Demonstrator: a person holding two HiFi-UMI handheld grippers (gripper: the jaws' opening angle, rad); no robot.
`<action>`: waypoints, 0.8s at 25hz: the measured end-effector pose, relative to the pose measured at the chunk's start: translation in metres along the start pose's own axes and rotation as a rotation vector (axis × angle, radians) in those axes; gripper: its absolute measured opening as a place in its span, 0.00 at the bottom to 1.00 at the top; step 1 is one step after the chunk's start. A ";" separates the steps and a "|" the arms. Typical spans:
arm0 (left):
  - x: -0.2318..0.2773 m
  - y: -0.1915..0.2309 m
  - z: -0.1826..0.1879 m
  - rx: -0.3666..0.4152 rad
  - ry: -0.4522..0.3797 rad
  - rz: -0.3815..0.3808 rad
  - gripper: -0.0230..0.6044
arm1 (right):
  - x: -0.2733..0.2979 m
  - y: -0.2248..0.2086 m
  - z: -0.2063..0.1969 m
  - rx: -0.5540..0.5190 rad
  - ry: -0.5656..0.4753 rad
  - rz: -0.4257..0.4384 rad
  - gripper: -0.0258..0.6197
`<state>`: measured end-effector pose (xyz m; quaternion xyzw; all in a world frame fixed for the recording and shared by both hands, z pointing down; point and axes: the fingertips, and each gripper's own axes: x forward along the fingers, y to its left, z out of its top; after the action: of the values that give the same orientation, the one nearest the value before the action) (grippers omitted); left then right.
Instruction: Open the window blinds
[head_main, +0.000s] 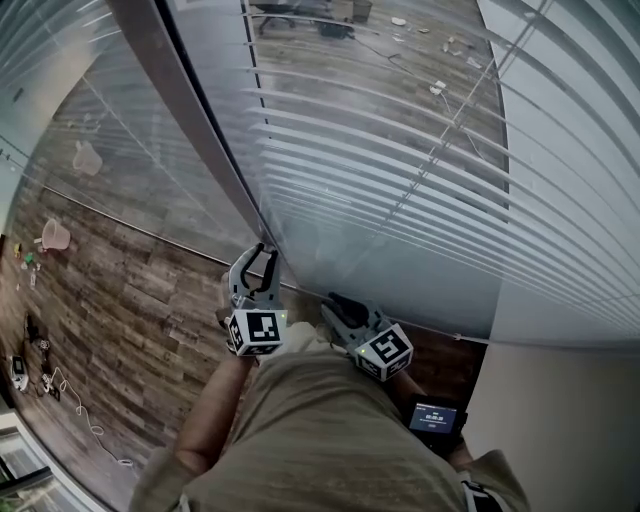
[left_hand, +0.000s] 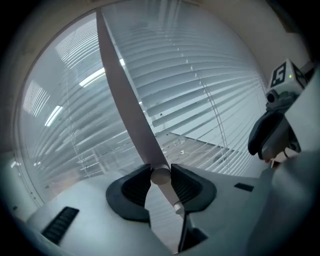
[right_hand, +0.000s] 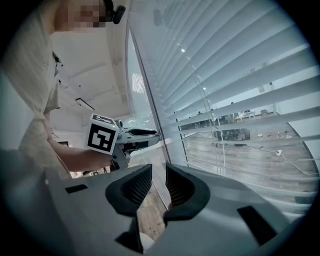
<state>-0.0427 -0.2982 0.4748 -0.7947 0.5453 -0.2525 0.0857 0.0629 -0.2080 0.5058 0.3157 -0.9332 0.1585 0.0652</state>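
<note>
Window blinds (head_main: 400, 170) filling the glass from 12 to 3 o'clock in the head view, lowered, slats tilted with narrow gaps between. Gripped by way of the wand (left_hand: 131, 100): a smooth, round, matte grey rod, pinched near its lower end between the dark ribbed pads (left_hand: 135, 187) of the left gripper (left_hand: 161, 174), with a flat circular face of the rod showing right at the pads. Rises straight from the jaws toward 11 o'clock in both the left gripper view and the head view.

Just beside, at 3 o'clock of the left gripper in the head view, the right gripper (right_hand: 159, 186): jaws a little spread, pinching nothing, only a strip of wood-grain floor (right_hand: 150, 220) seen through the gap. Pale moulded bodies on both, each topped by a marker cube (right_hand: 102, 132) of black-and-white squares.

Beyond the grippers, slats (left_hand: 190, 75) long, thin and pale, lying in close parallel rows, crossed by fine cords (left_hand: 210, 100) running top to bottom. Behind them clear glass with brown, rough-grained planks visible through it and small scattered litter at 12 o'clock.

At 6 o'clock of the head view, a beige shirt (head_main: 320, 440) of soft creased cloth; at 5 o'clock, a small dark device with a lit screen (head_main: 433, 418).
</note>
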 end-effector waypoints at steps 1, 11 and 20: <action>-0.001 -0.001 0.000 -0.042 -0.007 -0.012 0.25 | 0.001 0.000 -0.002 0.001 0.000 -0.002 0.17; 0.001 0.006 -0.013 -0.659 -0.049 -0.258 0.34 | 0.031 0.008 -0.001 0.009 0.036 -0.010 0.17; 0.017 0.021 -0.038 -1.187 -0.083 -0.408 0.33 | 0.063 0.012 -0.006 0.036 0.055 -0.031 0.17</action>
<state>-0.0737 -0.3160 0.5037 -0.8041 0.4261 0.1127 -0.3989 0.0058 -0.2325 0.5223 0.3268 -0.9231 0.1830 0.0876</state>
